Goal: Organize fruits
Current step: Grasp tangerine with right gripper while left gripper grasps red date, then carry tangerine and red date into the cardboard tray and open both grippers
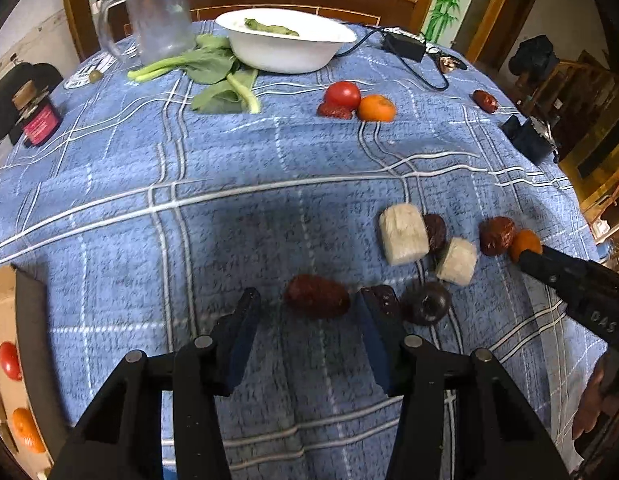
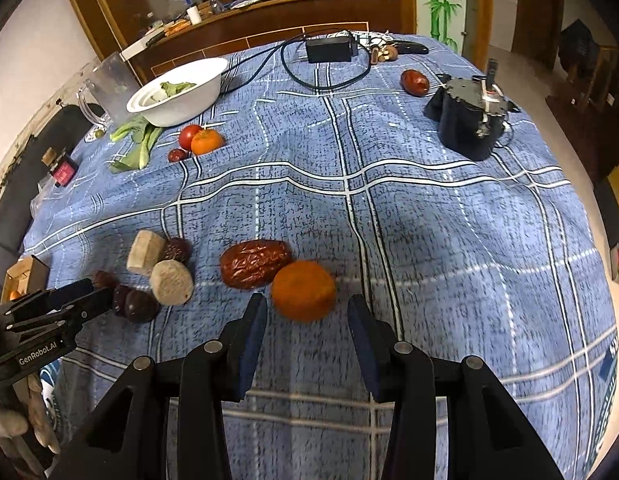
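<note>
Left gripper (image 1: 305, 306) spread around a red date (image 1: 317, 296); right gripper (image 2: 307, 312) spread at the mandarin (image 2: 303, 291). Only the left view shows the box (image 1: 5, 360) at the table's left edge.

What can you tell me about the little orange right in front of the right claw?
The mandarin orange is small, round and a bit flattened, with dull, bumpy peel all over; no stem or leaf shows. It sits whole on the blue checked tablecloth, just ahead of the right claw, whose jaws are open on either side without gripping it. A wrinkled red date lies on the cloth against its far left side. In the left claw's view it peeks out behind the right claw's finger.
</note>
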